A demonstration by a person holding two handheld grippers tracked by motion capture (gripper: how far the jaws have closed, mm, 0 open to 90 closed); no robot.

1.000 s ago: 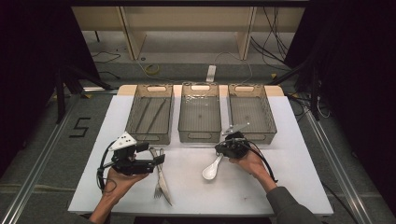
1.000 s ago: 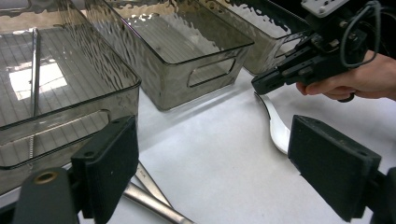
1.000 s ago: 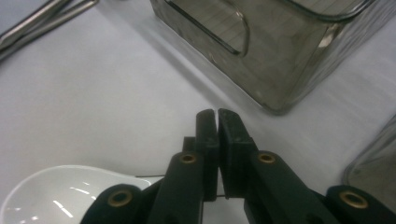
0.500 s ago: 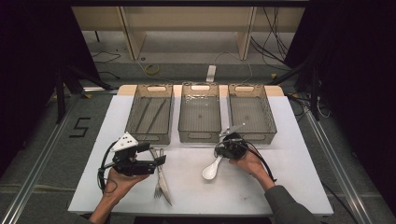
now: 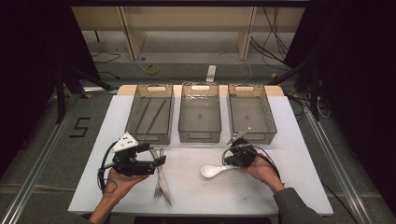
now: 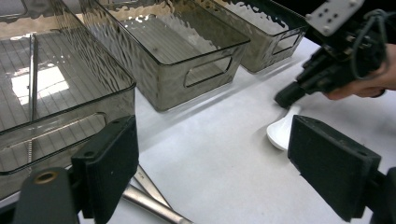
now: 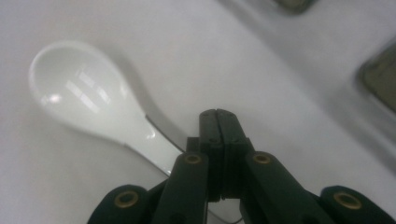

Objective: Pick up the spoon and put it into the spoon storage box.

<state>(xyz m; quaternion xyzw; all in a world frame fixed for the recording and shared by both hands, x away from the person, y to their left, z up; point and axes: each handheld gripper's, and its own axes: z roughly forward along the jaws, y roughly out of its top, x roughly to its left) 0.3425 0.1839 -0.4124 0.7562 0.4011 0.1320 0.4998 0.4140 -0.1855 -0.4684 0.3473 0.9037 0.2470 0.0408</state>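
Note:
A white ceramic spoon (image 5: 212,171) lies on the white table, bowl to the left, handle toward my right gripper (image 5: 232,161). In the right gripper view the black jaws of the right gripper (image 7: 217,116) are pressed together with nothing between them. The spoon (image 7: 88,102) runs under their left side, and its handle end is hidden there. My left gripper (image 5: 161,160) hovers low at the front left with its jaws wide open and empty (image 6: 212,140). A metal fork and knife (image 5: 161,184) lie beneath it. The spoon (image 6: 282,133) and right gripper (image 6: 287,95) appear farther off in the left gripper view.
Three smoky clear bins stand in a row at the back: the left bin (image 5: 150,135) holds long thin metal sticks (image 6: 31,70), while the middle bin (image 5: 200,136) and right bin (image 5: 252,137) look bare. Open table lies between the two grippers.
The right gripper has shifted slightly toward the person. The spoon's handle has swung with it, from slanted to nearly level. The left gripper has stayed put.

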